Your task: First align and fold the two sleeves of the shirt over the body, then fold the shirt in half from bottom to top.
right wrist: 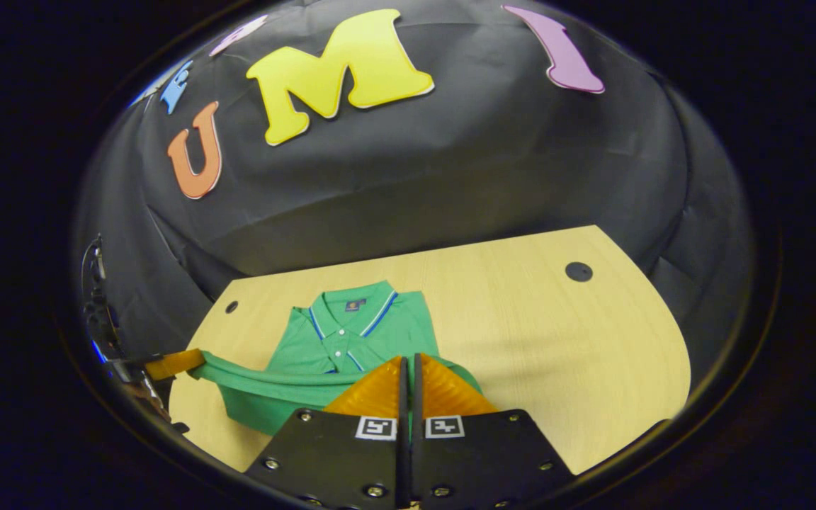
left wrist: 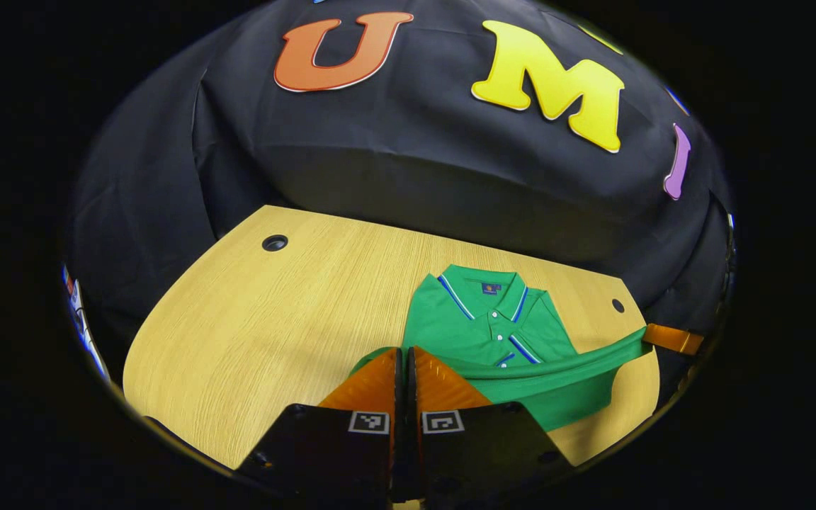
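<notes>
A pale wooden table (left wrist: 252, 333) carries the green polo shirt (left wrist: 493, 329), collar toward the wall, its bottom hem lifted taut. The left gripper (left wrist: 403, 361) and right gripper (right wrist: 409, 367) each pinch a hem corner, fingers pressed together

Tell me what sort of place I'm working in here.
Likely a recording booth, not a home: black cloth wall draped behind a bare wooden table with cable holes. A green polo shirt lies on it, its hem lifted by both grippers.
</notes>
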